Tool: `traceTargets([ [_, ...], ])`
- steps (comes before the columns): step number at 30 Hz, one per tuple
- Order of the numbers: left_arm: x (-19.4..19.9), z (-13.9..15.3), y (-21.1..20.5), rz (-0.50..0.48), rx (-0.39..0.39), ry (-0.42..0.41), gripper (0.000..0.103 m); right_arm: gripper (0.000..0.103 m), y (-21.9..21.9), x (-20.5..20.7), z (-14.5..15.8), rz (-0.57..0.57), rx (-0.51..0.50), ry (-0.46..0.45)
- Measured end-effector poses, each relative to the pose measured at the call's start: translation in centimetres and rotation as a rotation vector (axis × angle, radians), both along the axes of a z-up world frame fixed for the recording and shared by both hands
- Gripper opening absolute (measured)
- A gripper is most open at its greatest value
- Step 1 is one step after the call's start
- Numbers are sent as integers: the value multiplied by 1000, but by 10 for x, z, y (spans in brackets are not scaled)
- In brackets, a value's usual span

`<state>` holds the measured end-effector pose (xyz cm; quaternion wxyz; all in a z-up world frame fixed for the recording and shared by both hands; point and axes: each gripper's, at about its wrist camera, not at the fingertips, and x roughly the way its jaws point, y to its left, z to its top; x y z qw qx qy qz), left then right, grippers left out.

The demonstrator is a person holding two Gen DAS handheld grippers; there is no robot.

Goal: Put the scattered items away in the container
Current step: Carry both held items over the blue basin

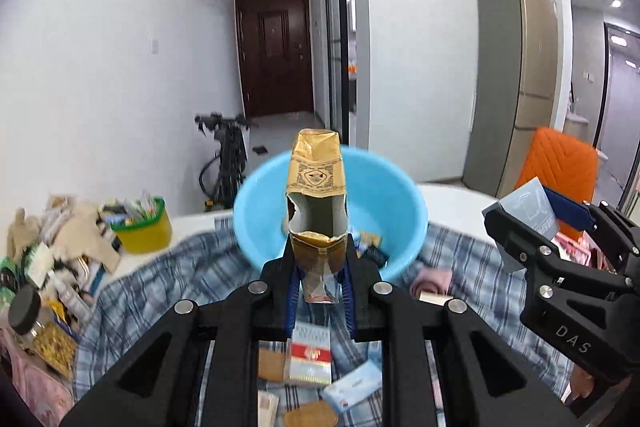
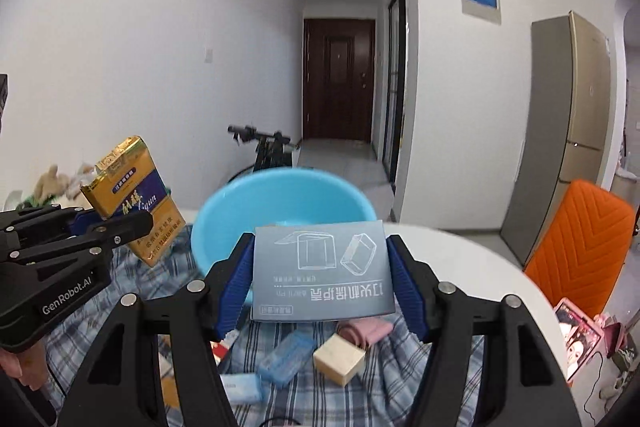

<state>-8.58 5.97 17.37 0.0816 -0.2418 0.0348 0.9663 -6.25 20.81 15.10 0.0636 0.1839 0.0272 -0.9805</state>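
Carry step: left tool (image 1: 320,267) clamped on gold packet (image 1: 316,183); right tool (image 2: 322,283) clamped on grey card box (image 2: 322,273). Both aloft before blue basin (image 2: 280,203). Next, I judge: reach over rim, release.

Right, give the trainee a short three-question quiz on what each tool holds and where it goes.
1. True or false: the left gripper is shut on a gold packet.
2. What does the right gripper hold? A) grey-blue box B) pink cloth C) red pack
3. Fill in: the container ahead is a light blue ____.

Key: 1 true; 2 A; 3 basin.
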Motion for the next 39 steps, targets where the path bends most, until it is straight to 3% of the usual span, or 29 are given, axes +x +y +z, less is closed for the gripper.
traceTargets([
  [7,7,14,-5,17,37,42,19,63,1,0,0,-4,-24,11],
  [21,-19,-11,-4,7,23,-27,19,63,-1,-17,-14,44,-27,-58],
  [24,-34,-14,-3,-7,28,-49,19,63,-1,-27,-16,57,-12,-59],
  [30,-69,-12,4,25,-28,-14,19,63,-6,-62,-21,91,45,-10],
  [39,-158,-23,5,-1,29,-179,19,63,-15,-119,-13,136,48,-57],
])
